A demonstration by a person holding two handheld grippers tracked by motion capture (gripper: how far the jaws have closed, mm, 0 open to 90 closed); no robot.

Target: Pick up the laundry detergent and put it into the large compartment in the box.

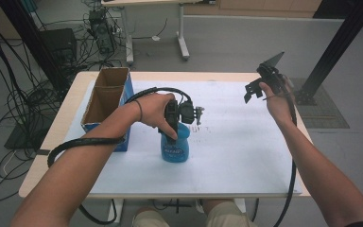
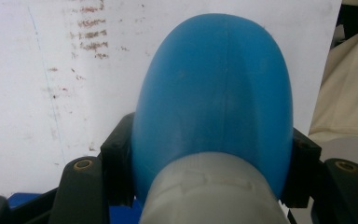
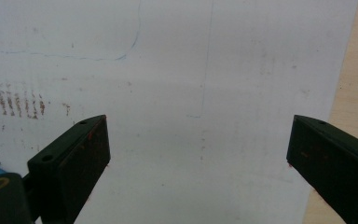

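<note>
It looked like a lab or test room set up for recording. The pale wooden desk was covered by a white sheet marked with smudges and faint pen lines. Behind it, on a grey floor, black cables lay in tangles beside a computer case. Black metal frame posts stood at both sides, and another desk's legs stood farther back.

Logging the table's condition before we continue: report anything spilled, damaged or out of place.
Nothing is spilled or broken. The white paper sheet carries rows of brownish smudges and faint pen lines. The open cardboard box with blue sides stands upright at the left. The left claw grips the upright blue plastic bottle; the right claw is open.
</note>
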